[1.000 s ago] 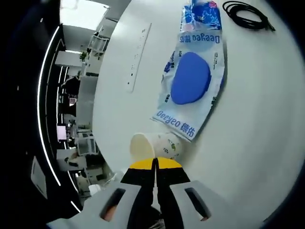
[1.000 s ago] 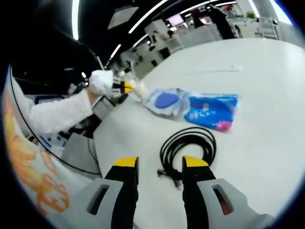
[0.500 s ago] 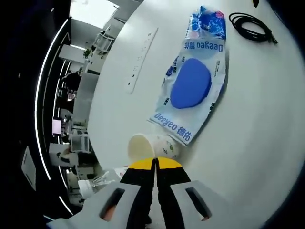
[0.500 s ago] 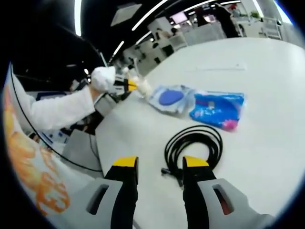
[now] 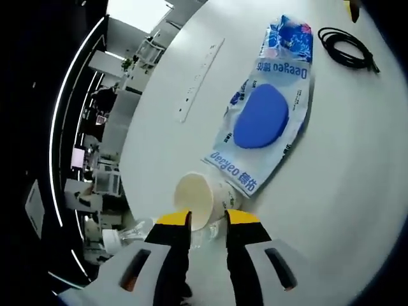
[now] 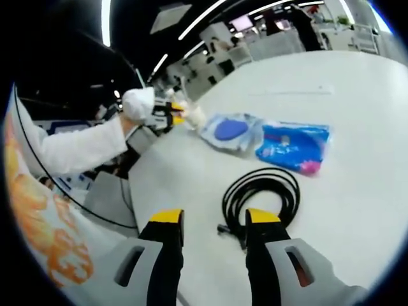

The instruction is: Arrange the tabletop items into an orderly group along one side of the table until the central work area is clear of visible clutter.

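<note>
**Cup and packs near the bench edge, cable coil ahead of the right jaws**

In the left gripper view the left gripper (image 5: 206, 218) has its yellow-tipped jaws parted, a gap between them. A paper cup (image 5: 199, 203) lies tipped on its side with its open mouth facing the camera, just ahead of the tips. Whether the tips touch it cannot be told. The cup sits close to the rim of the white bench (image 5: 357, 191), where the top drops away to the office floor. Just beyond the cup lies a clear wipes pack (image 5: 262, 137) with a blue oval on it, and a blue printed pack (image 5: 288, 39) touches its far end. A black cable coil (image 5: 347, 48) lies well apart, cut off near the picture border. A long white strip (image 5: 201, 80) lies flat towards the bench edge. Much bare bench top spreads around the packs.

In the right gripper view the right gripper (image 6: 215, 218) holds its jaws wide and holds nothing. The cable coil (image 6: 261, 197) lies just ahead of the tips. A white-sleeved arm (image 6: 80, 148) reaches in, and the gloved hand (image 6: 138, 104) holds the other gripper at the bench corner; the cup there is too small to make out.
</note>
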### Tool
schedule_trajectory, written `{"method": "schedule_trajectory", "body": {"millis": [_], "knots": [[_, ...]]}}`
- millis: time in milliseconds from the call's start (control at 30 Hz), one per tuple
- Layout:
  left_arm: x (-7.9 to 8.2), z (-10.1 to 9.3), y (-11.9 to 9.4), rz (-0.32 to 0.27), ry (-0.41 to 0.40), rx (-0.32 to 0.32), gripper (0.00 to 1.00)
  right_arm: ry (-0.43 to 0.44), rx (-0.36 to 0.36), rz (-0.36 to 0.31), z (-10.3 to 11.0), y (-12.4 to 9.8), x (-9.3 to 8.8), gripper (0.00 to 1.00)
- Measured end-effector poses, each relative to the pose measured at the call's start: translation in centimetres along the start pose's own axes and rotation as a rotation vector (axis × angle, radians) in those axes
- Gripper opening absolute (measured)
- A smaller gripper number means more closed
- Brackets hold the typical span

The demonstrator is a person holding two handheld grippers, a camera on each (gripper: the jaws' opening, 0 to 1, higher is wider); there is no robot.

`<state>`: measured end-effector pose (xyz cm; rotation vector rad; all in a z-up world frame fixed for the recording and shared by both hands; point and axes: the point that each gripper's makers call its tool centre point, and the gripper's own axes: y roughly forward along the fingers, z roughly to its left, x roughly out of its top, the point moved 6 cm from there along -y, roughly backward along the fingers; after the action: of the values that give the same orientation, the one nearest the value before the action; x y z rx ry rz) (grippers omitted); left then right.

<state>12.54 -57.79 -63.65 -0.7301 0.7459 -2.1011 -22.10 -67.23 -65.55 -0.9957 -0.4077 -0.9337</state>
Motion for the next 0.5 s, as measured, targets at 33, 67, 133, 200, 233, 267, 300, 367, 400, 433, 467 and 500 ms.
{"method": "schedule_trajectory", "body": {"millis": [33, 67, 133, 200, 233, 267, 300, 367, 400, 433, 467, 500], "knots": [[0.0, 0.1, -0.2, -0.005, -0.009, 0.011, 0.29, -0.002, -0.001, -0.001, 0.0, -0.1, 0.0, 0.37], [0.0, 0.1, -0.4, -0.004, -0.017, 0.016, 0.33, -0.003, -0.002, -0.002, 0.0, -0.1, 0.0, 0.37], [-0.3, 0.4, -1.0, 0.026, -0.030, 0.060, 0.46, -0.005, -0.004, -0.002, 0.0, -0.3, 0.0, 0.37], [-0.3, 0.7, -1.8, 0.007, -0.081, 0.107, 0.57, -0.014, -0.006, -0.009, 0.1, -0.5, 0.0, 0.37], [-0.4, 0.7, -2.3, -0.007, -0.138, 0.114, 0.64, -0.017, -0.006, -0.012, 0.2, -0.7, 0.0, 0.38], [-0.4, 0.7, -2.4, -0.011, -0.157, 0.116, 0.70, -0.018, -0.006, -0.012, 0.2, -0.7, 0.0, 0.38], [-0.6, 0.5, -2.8, -0.020, -0.229, 0.120, 0.75, -0.020, -0.004, -0.015, 0.4, -0.8, -0.1, 0.39], [-1.1, 0.0, -3.4, -0.028, -0.326, 0.097, 0.85, -0.023, 0.006, -0.028, 0.7, -0.9, 0.0, 0.41], [-1.4, -0.6, -3.4, -0.026, -0.363, 0.066, 0.89, -0.025, 0.009, -0.033, 0.8, -1.0, 0.0, 0.43], [-1.8, -1.3, -3.6, -0.020, -0.424, 0.037, 0.94, -0.030, 0.013, -0.040, 1.1, -1.1, -0.1, 0.44], [-2.1, -1.8, -3.7, -0.021, -0.464, 0.028, 0.97, -0.034, 0.015, -0.042, 1.3, -1.2, -0.1, 0.45], [-2.4, -2.4, -4.1, -0.026, -0.499, 0.012, 0.97, -0.042, 0.017, -0.042, 1.6, -1.3, -0.2, 0.45]]}}
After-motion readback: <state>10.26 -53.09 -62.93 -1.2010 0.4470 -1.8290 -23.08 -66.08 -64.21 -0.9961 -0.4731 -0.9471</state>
